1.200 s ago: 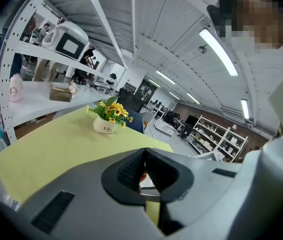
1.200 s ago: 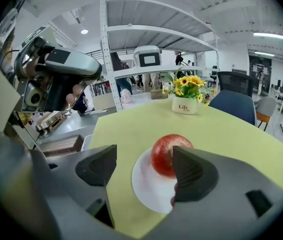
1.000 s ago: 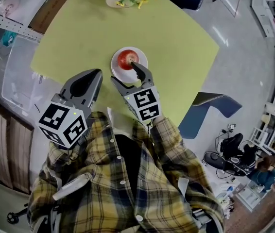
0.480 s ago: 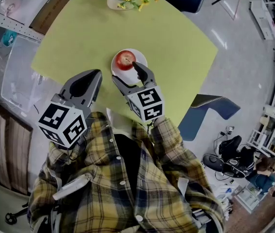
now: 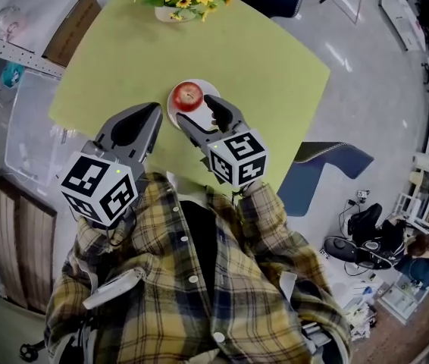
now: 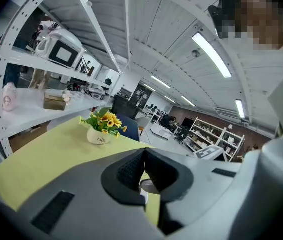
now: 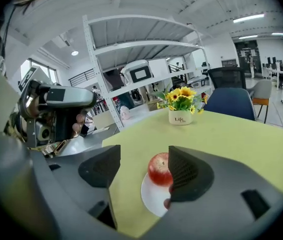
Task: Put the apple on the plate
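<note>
Placement looks done: the apple (image 5: 188, 94) rests on the white plate (image 5: 178, 117), twelve o'clock beyond the right gripper (image 5: 197, 111), whose wide, empty jaws have just been closing slightly; next, simply withdraw.

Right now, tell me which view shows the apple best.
The right gripper view: the apple sits large and close on the white plate. The head view shows it small, from above. The left gripper view does not show it.

Item count: table and surrounds
One apple (image 5: 188, 94); one plate (image 5: 174, 113); one flower pot (image 5: 170, 13); one table (image 5: 264, 59); two blue chairs (image 5: 330, 162); two grippers: left gripper (image 5: 152, 110), right gripper (image 5: 197, 111).
</note>
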A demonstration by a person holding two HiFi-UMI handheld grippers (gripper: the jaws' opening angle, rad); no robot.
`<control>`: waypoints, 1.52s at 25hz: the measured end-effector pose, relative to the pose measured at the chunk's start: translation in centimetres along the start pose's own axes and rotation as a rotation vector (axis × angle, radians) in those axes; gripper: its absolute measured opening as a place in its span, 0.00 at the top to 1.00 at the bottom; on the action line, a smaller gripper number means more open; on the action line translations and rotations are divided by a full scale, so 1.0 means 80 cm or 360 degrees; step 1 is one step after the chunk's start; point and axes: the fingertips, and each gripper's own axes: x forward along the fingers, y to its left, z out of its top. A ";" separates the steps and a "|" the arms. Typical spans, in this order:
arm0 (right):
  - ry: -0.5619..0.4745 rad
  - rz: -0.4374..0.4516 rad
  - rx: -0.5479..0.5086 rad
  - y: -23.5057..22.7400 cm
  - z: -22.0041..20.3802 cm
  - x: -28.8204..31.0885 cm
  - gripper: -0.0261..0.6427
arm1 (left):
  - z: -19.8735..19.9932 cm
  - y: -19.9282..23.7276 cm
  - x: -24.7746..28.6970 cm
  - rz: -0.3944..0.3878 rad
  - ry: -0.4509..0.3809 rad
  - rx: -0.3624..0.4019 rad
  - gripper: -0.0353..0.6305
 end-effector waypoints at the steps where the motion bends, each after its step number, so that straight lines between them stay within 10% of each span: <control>1: -0.0032 -0.0008 -0.0008 0.000 0.008 -0.008 0.53 | 0.004 -0.005 0.002 -0.0016 -0.0001 0.0014 0.94; 20: -0.0734 -0.0359 0.0035 -0.020 0.136 -0.200 0.90 | 0.040 -0.130 0.070 -0.0498 0.0138 0.0258 0.94; 38: -0.0641 -0.0515 0.0219 -0.022 0.088 -0.234 0.97 | 0.021 -0.173 0.085 -0.0744 0.0268 0.0303 0.94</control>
